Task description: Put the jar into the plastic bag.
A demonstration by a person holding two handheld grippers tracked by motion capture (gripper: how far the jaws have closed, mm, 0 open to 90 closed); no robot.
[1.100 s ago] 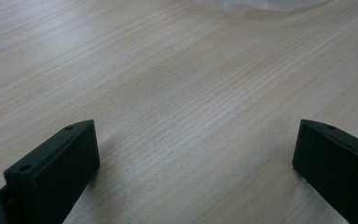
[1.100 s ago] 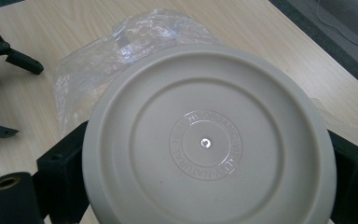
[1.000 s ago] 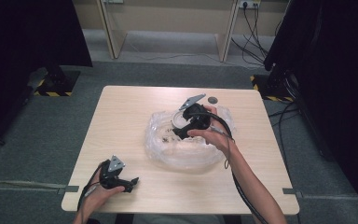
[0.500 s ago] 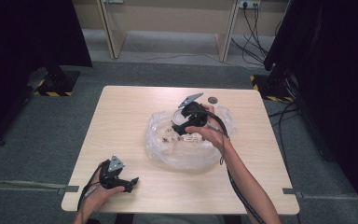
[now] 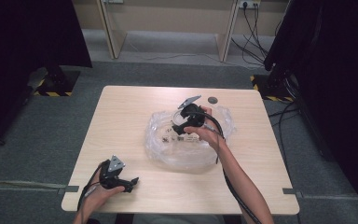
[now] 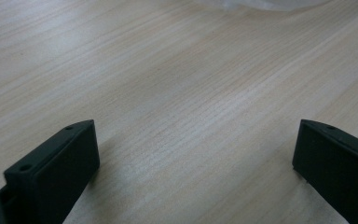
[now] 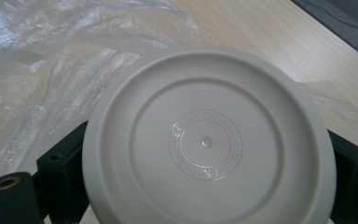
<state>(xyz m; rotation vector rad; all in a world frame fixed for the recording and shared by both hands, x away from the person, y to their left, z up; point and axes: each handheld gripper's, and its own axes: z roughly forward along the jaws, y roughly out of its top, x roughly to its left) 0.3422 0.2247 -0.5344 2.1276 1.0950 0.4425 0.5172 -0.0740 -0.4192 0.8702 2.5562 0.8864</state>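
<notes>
Progress since a second ago: we have carried the cream bowl (image 7: 207,140), clamped in our right gripper (image 5: 182,125), toward upper centre above the plastic bag (image 5: 168,154), while our left gripper (image 5: 127,182) idles, jaws apart, at lower left.

Our left gripper (image 5: 129,181) sits low at the lower left of the high view, jaws spread wide, forearm entering from the bottom edge. Our right gripper (image 5: 181,125) reaches toward frame centre, arm extended, jaws apparently clamped, though partly hidden.
</notes>
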